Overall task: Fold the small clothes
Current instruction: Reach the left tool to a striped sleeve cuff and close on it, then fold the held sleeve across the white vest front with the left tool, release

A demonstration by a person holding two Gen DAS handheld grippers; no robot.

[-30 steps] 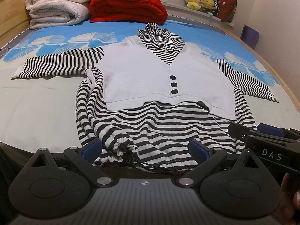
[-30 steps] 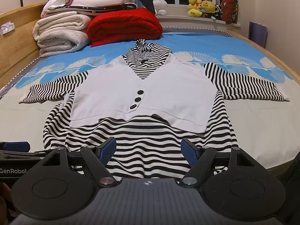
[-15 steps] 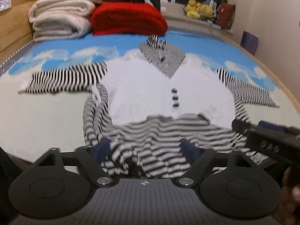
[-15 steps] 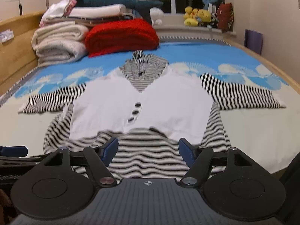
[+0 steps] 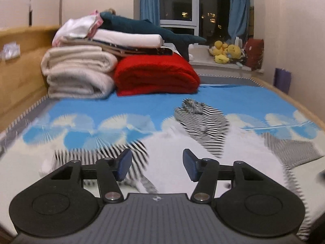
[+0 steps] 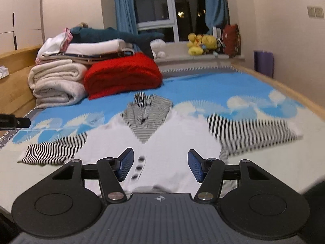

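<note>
Striped hoodie (image 5: 203, 122) motion-blurred — hem hidden behind hand-held gripper (image 5: 156, 164)

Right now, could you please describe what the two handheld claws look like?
Both look alike. The left claw and right claw each have two black linkage arms with silver pivot screws, ending in blue ribbed pads. Behind sit two round black discs and a grey ribbed plate bearing a small compass-like mark.
</note>
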